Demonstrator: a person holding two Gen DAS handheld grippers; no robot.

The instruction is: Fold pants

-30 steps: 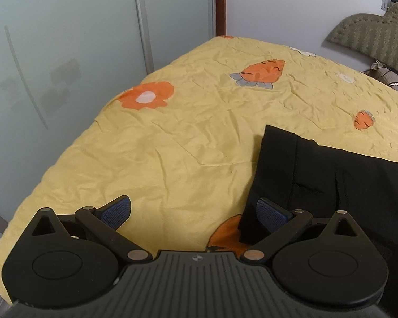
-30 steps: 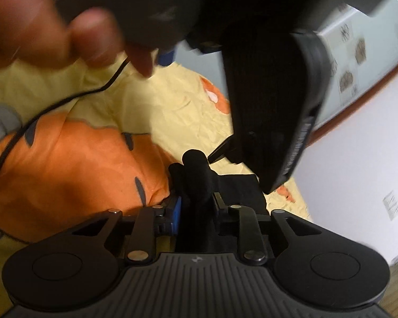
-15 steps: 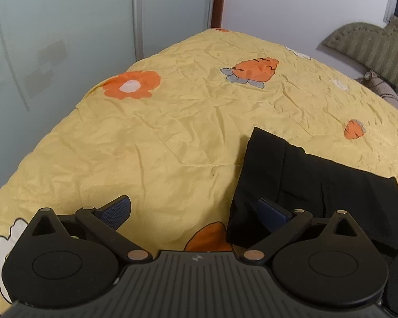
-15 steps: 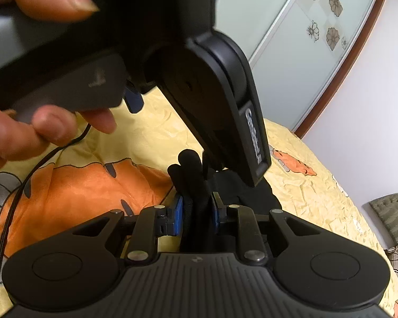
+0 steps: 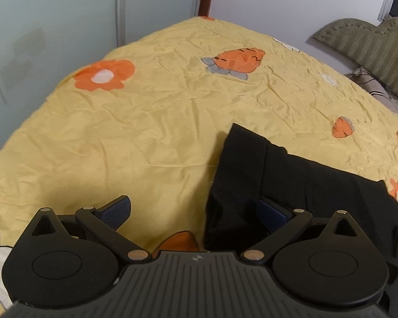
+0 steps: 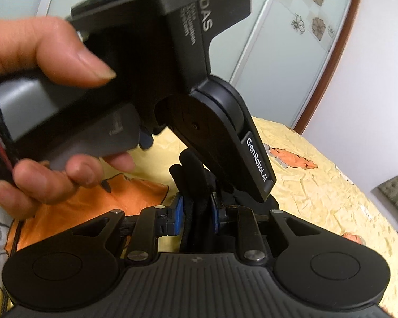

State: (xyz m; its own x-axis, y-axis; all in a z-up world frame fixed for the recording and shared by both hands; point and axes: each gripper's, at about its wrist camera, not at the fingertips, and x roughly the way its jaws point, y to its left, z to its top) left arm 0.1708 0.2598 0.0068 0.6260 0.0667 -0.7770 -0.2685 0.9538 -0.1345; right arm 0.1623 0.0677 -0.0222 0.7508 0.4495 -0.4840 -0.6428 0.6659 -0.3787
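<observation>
Black pants (image 5: 305, 182) lie on the yellow bedspread (image 5: 159, 132) at the right of the left wrist view, folded edge toward me. My left gripper (image 5: 195, 210) stands wide open over that near corner. Its right pad (image 5: 274, 212) sits against the fabric's fold and its left pad (image 5: 116, 209) is over bare bedspread. In the right wrist view, my right gripper (image 6: 197, 212) is shut on a bunched roll of the black pants (image 6: 191, 167), which sticks up between the blue pads. The left gripper's body (image 6: 220, 122) and the hand (image 6: 47, 53) holding it fill the upper part of that view.
Frosted sliding doors (image 5: 53, 31) and a white wall (image 5: 278, 0) border the bed's far sides. A padded headboard (image 5: 368, 42) stands at the far right. The bedspread has orange carrot and flower prints (image 5: 238, 59). A black cable (image 6: 13, 238) hangs at the left.
The left gripper has shifted so the pants' corner now lies between its open fingers. The right gripper has rolled and risen a little, still gripping the fabric; the other hand looms closer.
</observation>
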